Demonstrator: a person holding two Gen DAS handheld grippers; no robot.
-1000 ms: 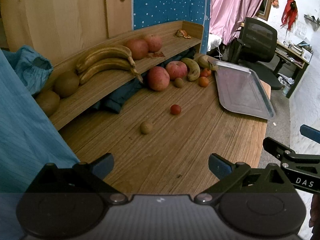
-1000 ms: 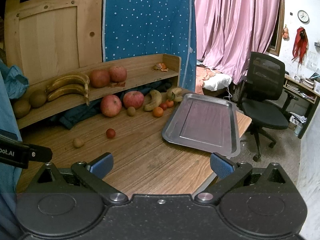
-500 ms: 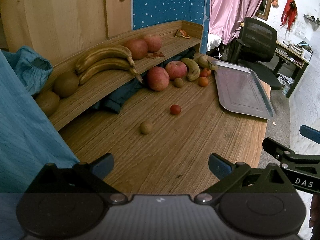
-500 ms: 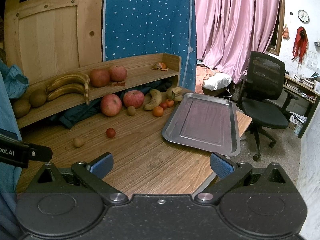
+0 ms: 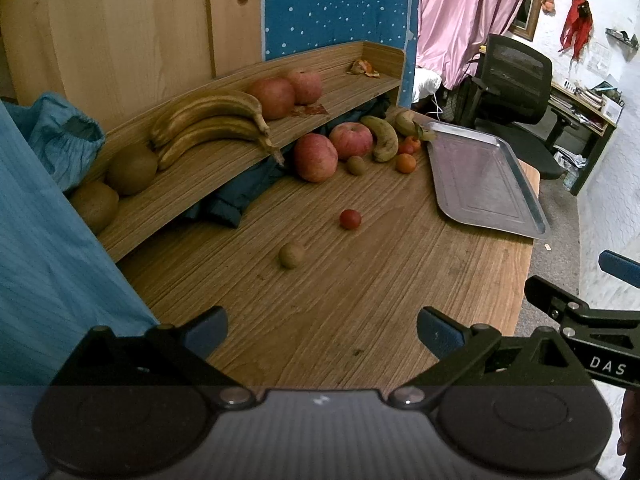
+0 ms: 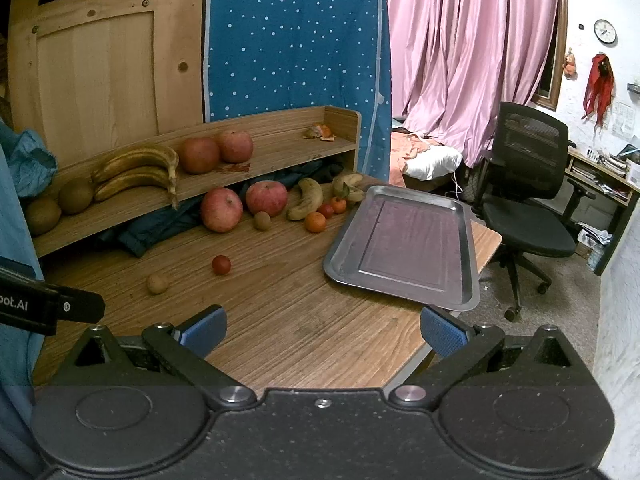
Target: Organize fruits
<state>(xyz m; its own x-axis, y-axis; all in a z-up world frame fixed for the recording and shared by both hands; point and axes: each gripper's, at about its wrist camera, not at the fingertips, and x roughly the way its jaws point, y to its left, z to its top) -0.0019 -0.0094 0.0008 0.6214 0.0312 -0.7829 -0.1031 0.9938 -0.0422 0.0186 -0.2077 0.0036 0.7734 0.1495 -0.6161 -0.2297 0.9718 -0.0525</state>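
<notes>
Dim indoor light, sharp, fisheye-bent edges

Two fisheye views look forward from low over a wooden table (image 5: 360, 320), each with its own black gripper body filling the bottom of the frame. The left wrist view sits nearer the raised wooden shelf (image 5: 224, 168), which runs across the upper left. The right wrist view sits further back and to the right, taking in more of the room. Both share the rectangular metal tray (image 6: 468, 240), right of centre, and the small red tomato (image 5: 350, 219) near mid-frame.
</notes>
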